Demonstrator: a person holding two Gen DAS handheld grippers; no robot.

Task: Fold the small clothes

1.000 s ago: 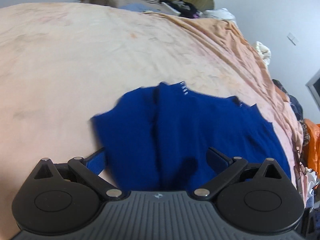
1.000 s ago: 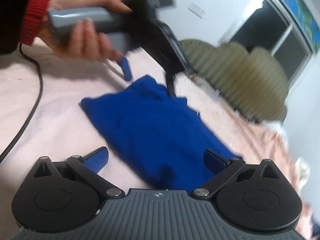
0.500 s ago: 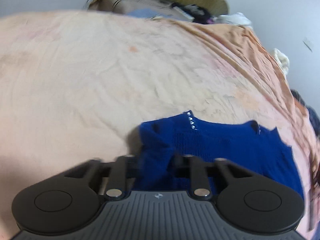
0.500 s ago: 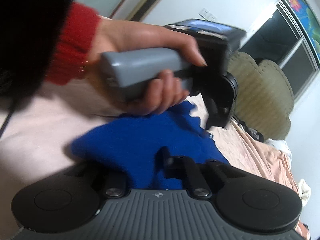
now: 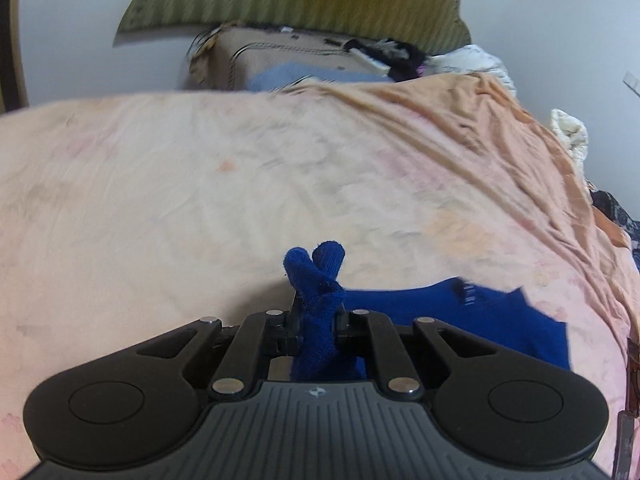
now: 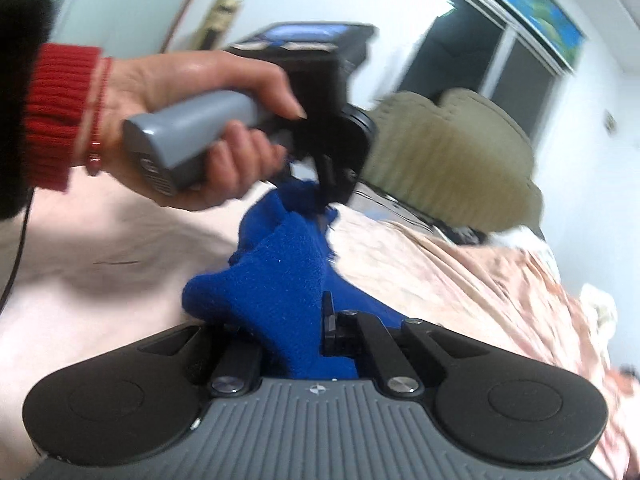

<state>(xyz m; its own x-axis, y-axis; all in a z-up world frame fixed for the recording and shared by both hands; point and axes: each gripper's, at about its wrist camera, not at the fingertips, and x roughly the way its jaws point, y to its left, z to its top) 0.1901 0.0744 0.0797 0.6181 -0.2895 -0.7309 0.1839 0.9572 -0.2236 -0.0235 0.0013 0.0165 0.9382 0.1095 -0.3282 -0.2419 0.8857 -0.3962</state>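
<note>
Blue knit garment (image 5: 420,312) is pinched at two spots: the left tool (image 5: 316,316) is clamped on a bunched fold that pokes up past its tips, and the right tool (image 6: 296,332) is clenched on another corner. The rest trails onto the peach bedsheet (image 5: 240,184).

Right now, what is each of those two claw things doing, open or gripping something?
Left gripper: closed, pinching a bunched edge of the blue garment.
Right gripper: closed, gripping the same blue garment.
</note>
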